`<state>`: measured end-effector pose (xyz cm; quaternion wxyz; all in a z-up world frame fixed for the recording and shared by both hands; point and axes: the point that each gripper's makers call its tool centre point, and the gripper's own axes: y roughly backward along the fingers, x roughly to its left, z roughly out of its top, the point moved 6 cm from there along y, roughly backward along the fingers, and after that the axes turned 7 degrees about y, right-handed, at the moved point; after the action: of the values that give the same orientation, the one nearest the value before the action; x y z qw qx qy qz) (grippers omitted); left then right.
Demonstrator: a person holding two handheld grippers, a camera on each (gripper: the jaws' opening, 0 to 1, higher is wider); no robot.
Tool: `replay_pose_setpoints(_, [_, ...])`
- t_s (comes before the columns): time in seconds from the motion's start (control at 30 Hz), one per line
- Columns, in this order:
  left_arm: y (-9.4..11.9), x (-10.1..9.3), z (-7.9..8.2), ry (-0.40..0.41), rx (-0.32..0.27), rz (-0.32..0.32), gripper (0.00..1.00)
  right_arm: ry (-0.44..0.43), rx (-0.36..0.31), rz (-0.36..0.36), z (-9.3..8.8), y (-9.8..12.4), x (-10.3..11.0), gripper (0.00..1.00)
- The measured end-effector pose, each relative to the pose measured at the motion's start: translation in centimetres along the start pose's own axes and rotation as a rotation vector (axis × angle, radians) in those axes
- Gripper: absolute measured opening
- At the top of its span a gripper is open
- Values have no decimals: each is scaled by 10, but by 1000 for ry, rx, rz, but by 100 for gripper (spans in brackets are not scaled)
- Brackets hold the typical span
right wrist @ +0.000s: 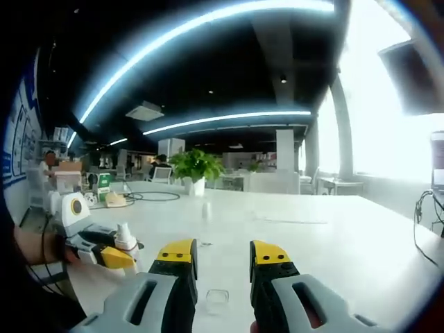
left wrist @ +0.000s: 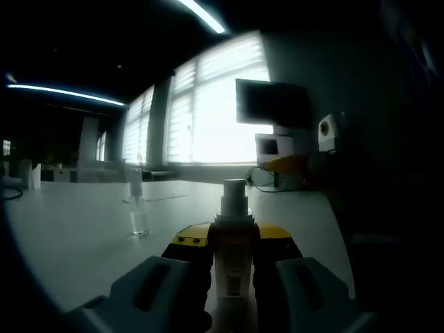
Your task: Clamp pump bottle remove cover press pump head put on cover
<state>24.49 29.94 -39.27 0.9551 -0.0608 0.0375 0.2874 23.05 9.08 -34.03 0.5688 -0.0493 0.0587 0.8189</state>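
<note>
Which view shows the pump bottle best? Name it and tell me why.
The left gripper view. The pump bottle stands upright, close and centred, clamped in the left claw, with its pump head and label visible. In the right gripper view the bottle is small and far left, half hidden by the claw holding it.

Left gripper view is taken low over the white table [left wrist: 83, 229], aimed along it toward the bright windows [left wrist: 222, 104]; the pump bottle [left wrist: 232, 243] is seen very close between its jaws. Right gripper view is also set low over the table [right wrist: 333, 236], faced down the long office toward a potted plant [right wrist: 196, 168]. The left gripper [right wrist: 114, 255] and bottle [right wrist: 125, 239] are caught at its lower left, so table and bottle are shared
</note>
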Motion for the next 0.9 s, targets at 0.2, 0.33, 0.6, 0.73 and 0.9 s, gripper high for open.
replay_pose_setpoints(0.2, [0, 1, 0, -1, 0, 3, 13, 25, 64, 15, -14, -7, 3, 25])
replay_pose_setpoints(0.33, [0, 1, 0, -2, 1, 4, 13, 22, 97, 22, -22, -11, 6, 25])
replay_pose_setpoints(0.6, [0, 0, 0, -5, 2, 3, 13, 6, 162, 44, -42, -18, 11, 25])
replay_pose_setpoints(0.73, [1, 0, 1, -4, 2, 7, 13, 4, 186, 36, -53, -19, 12, 25])
replay_pose_setpoints(0.9, [1, 0, 1, -5, 2, 6, 13, 17, 213, 23, -64, -18, 13, 24])
